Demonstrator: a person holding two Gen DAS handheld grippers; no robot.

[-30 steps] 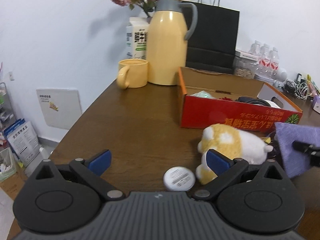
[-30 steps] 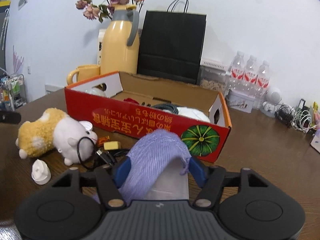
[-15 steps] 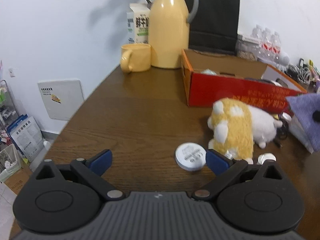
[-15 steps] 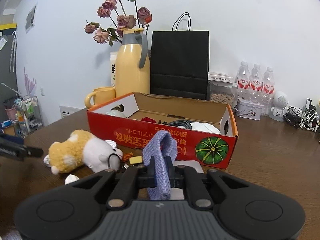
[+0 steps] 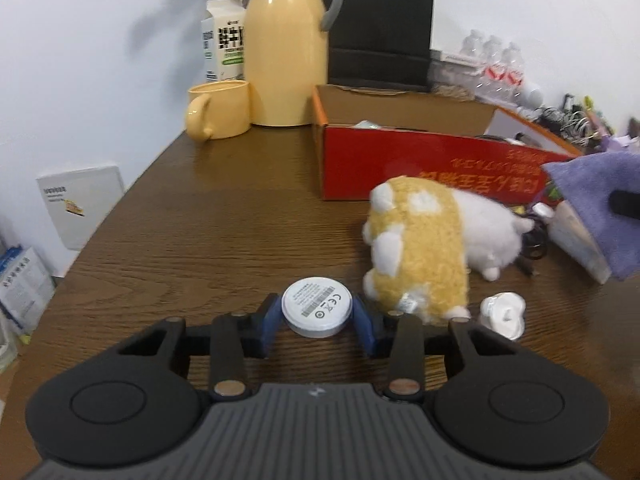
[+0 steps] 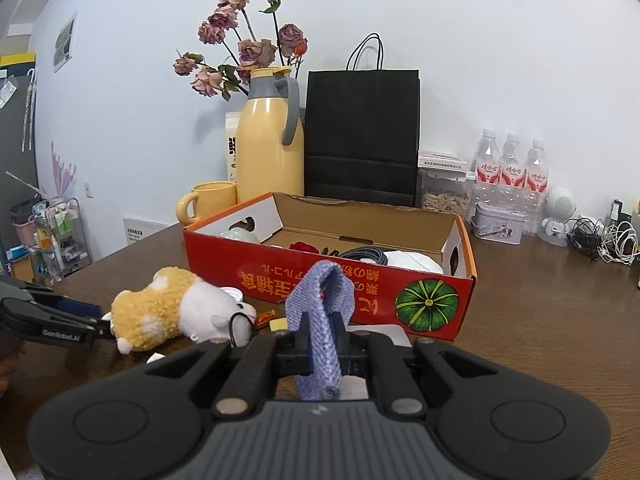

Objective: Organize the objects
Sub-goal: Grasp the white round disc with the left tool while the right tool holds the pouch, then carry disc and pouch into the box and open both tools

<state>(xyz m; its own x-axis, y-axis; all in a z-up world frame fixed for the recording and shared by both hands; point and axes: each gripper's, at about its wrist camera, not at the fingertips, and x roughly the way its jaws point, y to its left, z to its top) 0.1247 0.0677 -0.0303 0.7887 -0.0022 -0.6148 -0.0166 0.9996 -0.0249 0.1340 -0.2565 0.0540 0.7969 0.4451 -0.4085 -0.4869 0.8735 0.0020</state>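
A white round disc (image 5: 317, 307) with a printed label lies on the brown table (image 5: 224, 216). My left gripper (image 5: 318, 320) is closing on it, and its blue pads (image 5: 271, 320) touch both sides. My right gripper (image 6: 322, 344) is shut on a folded purple cloth (image 6: 320, 312), held up in front of the red cardboard box (image 6: 248, 264). That cloth (image 5: 600, 200) also shows at the right edge of the left wrist view. A yellow and white plush toy (image 5: 424, 248) lies just right of the disc. The left gripper's fingers (image 6: 60, 320) show beside the plush (image 6: 168, 308).
A small white cap (image 5: 503, 314) lies right of the plush, with dark cables behind it. The open box (image 5: 400, 160) holds several items. A yellow thermos (image 5: 286, 52), a yellow mug (image 5: 218, 110), a black paper bag (image 6: 362, 136) and water bottles (image 6: 512, 176) line the back.
My left gripper came down and forward to the white disc, and its wide jaws closed in on it. The right jaws shut on the purple cloth and lifted it slightly.
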